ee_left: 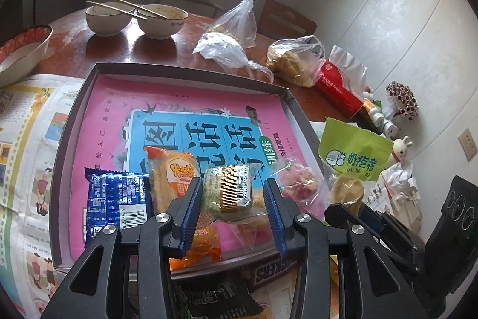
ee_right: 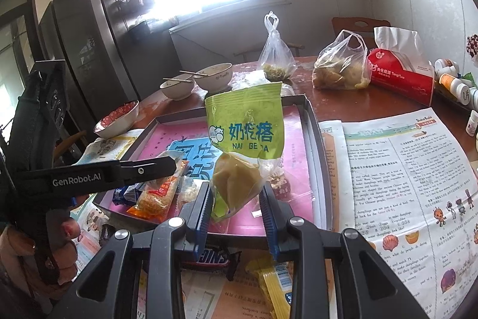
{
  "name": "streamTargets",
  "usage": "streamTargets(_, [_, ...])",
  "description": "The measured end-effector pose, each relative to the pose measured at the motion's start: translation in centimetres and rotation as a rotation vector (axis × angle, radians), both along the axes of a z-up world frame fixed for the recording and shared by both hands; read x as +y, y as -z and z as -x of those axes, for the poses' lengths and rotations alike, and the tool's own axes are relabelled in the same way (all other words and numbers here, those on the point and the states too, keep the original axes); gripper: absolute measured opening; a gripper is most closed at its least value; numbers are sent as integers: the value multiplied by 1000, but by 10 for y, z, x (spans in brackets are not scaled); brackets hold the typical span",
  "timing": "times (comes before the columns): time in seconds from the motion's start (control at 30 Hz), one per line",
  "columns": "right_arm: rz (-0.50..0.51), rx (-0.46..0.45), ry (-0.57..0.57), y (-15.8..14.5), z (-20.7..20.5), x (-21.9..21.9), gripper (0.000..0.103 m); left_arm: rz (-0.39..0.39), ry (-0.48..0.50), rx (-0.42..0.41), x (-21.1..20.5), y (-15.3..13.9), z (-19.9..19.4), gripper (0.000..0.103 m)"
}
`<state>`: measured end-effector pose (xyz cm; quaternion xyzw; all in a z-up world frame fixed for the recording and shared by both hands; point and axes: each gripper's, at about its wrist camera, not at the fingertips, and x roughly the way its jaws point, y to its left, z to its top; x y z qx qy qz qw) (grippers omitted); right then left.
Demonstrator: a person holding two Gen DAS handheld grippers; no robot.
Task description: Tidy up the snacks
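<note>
Two grippers: left gripper [ee_left: 233,196] open astride clear-wrapped green cake [ee_left: 231,193]; right gripper [ee_right: 237,208] gripping green milk-candy pouch [ee_right: 245,136]. Lower pouch gently into shallow pink-lined tray [ee_right: 313,121].

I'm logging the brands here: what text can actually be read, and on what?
"NAI GE DA": green pouch, held in the right gripper.
"SNICKERS", partly hidden: bar below the tray.
"GenRobot.AI": left gripper arm.
Newspaper print and barcode digits: too small.
</note>
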<state>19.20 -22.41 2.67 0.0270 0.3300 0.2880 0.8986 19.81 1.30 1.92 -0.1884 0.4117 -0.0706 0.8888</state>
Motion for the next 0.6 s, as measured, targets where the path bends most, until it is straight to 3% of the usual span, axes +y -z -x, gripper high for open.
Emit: streamTargets(0.6, [30, 23, -5, 8, -9, 10, 32, -41, 12, 13, -8, 7, -5, 43])
